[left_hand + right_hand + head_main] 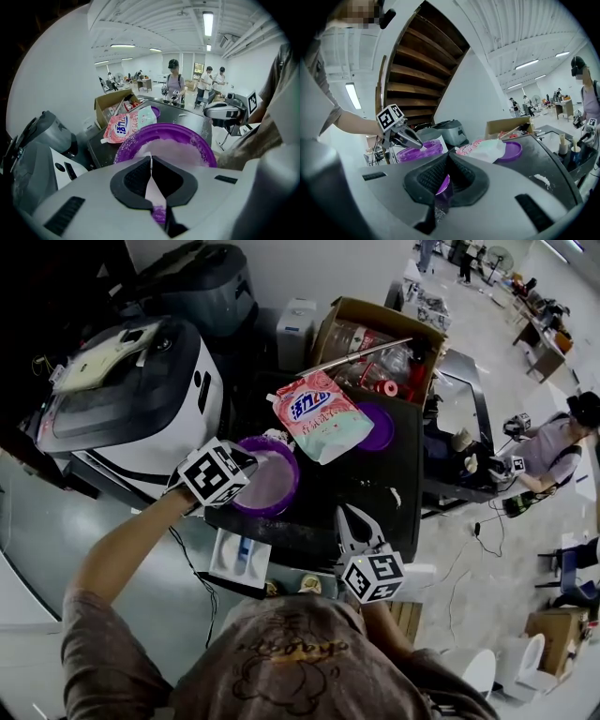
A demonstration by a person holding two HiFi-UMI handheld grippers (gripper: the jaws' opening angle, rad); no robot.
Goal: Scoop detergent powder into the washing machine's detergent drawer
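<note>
Status: mid-task, no powder transfer visible at this moment.

- Left hand-held gripper (151, 161) is pressed together on the rim of the purple tub (277, 482), steadying it at the near-left corner of the bench (375, 521). The tub is open and has white powder inside.
- Right hand-held gripper (446, 171) is clamped on a small purple piece (442, 186) dusted with grains, likely the scoop handle. The bowl end isn't visible, so can't tell if it's loaded. It sits near the bench's near edge, apart from the tub.
- Detergent drawer (225, 559) is pulled out just below the bench's near edge, beneath the tub. Can't tell whether it holds any powder.
- Detergent bag (319, 413) lies mid-bench toward the far edge, partly over the purple lid (382, 427).
- Small white spill (395, 495) toward the right edge.

Done: lid off, tub gripped, scoop in hand, drawer open. Left, by my read: dip scoop in the tub, carry it over the drawer, tip it in.
</note>
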